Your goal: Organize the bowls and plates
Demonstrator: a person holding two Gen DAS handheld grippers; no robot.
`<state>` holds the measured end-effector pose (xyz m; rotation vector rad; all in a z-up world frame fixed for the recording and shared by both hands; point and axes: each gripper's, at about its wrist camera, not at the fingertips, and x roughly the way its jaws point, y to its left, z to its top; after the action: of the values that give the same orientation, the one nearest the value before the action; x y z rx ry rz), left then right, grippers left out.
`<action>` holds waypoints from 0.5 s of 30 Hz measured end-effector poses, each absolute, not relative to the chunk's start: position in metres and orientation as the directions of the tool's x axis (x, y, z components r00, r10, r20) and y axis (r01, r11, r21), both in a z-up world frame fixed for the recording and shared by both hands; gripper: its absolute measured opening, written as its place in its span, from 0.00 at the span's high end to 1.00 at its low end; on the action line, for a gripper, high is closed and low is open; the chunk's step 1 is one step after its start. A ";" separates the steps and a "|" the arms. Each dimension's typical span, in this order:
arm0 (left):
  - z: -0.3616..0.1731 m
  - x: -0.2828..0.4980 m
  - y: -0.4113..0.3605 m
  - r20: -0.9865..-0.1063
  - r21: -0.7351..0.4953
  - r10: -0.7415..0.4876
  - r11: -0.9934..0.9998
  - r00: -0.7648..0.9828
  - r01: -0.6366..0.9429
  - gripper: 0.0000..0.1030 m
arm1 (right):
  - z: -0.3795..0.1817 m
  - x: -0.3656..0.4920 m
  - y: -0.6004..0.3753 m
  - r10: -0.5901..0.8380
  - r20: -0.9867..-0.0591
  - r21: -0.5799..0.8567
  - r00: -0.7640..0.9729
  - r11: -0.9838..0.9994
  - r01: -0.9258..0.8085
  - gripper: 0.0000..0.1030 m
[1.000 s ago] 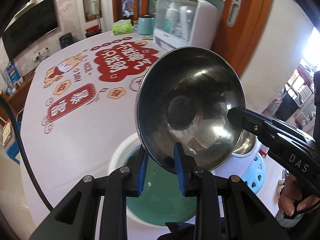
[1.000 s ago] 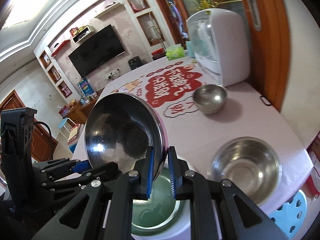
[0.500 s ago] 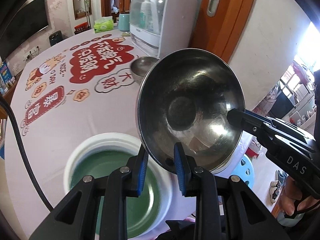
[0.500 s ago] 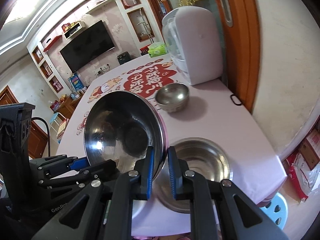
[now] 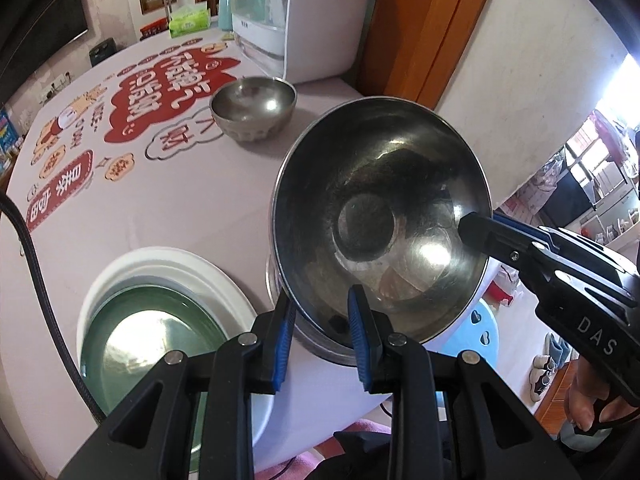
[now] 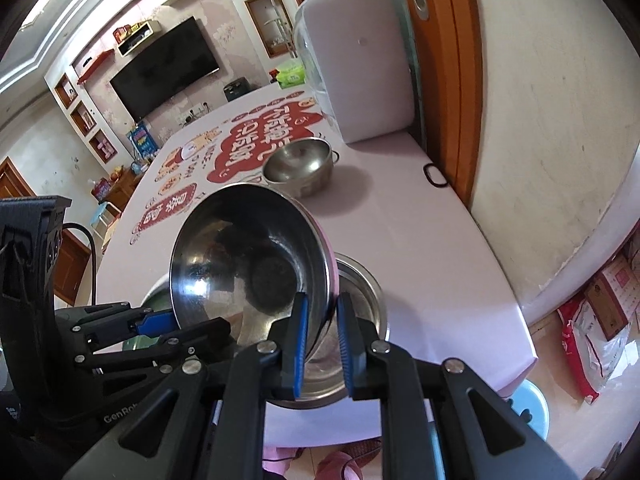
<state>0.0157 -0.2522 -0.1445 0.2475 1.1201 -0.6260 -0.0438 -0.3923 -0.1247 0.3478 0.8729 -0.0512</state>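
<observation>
Both grippers hold one steel bowl with a pink outside (image 5: 380,216) (image 6: 248,264), tilted, in the air. My left gripper (image 5: 320,328) is shut on its near rim. My right gripper (image 6: 322,320) is shut on the opposite rim and also shows in the left wrist view (image 5: 476,228). Right below the held bowl a second steel bowl (image 6: 360,292) rests on the table near its front edge. A green plate (image 5: 148,344) lies in a white plate (image 5: 172,264) to the left. A smaller steel bowl (image 5: 254,106) (image 6: 300,160) stands farther back.
The table has a pink cloth with red print (image 5: 168,80). A white countertop appliance (image 6: 356,64) stands at the back right by an orange door frame (image 6: 448,80). A tissue box (image 5: 188,20) is at the far edge. A blue stool (image 6: 528,404) stands beside the table.
Both grippers carried the held bowl rightward and lower. It moved off the green plate and now hangs over the steel bowl at the table's front edge.
</observation>
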 end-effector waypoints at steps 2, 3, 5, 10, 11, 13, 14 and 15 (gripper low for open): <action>-0.150 0.016 -0.257 -0.906 -0.118 -0.325 0.810 0.273 0.575 0.76 | -0.129 -0.043 -0.394 0.107 -0.770 0.278 0.629 0.944 0.180 0.85; -0.153 0.016 -0.258 -0.911 -0.118 -0.318 0.813 0.264 0.571 0.76 | -0.132 -0.042 -0.396 0.111 -0.778 0.276 0.619 0.945 0.178 0.85; -0.158 0.018 -0.260 -0.920 -0.124 -0.306 0.819 0.244 0.561 0.76 | -0.135 -0.040 -0.397 0.119 -0.788 0.275 0.605 0.946 0.173 0.85; -0.169 0.023 -0.262 -0.937 -0.136 -0.282 0.837 0.206 0.530 0.76 | -0.147 -0.036 -0.402 0.145 -0.814 0.282 0.563 0.946 0.163 0.85; -0.171 0.024 -0.263 -0.940 -0.136 -0.276 0.841 0.199 0.524 0.76 | -0.149 -0.036 -0.402 0.148 -0.819 0.280 0.554 0.946 0.162 0.85; -0.175 0.025 -0.264 -0.945 -0.137 -0.267 0.846 0.187 0.516 0.76 | -0.151 -0.035 -0.403 0.154 -0.824 0.281 0.545 0.947 0.158 0.85; -0.176 0.026 -0.264 -0.947 -0.138 -0.264 0.848 0.182 0.512 0.76 | -0.151 -0.034 -0.403 0.158 -0.825 0.284 0.543 0.946 0.156 0.85; -0.178 0.026 -0.264 -0.949 -0.138 -0.260 0.850 0.178 0.508 0.76 | -0.152 -0.033 -0.403 0.161 -0.826 0.286 0.540 0.946 0.155 0.85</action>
<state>0.0264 -0.2643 -0.1777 0.2291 1.2833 -0.5498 -0.0333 -0.4034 -0.1525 0.3462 1.0063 0.0037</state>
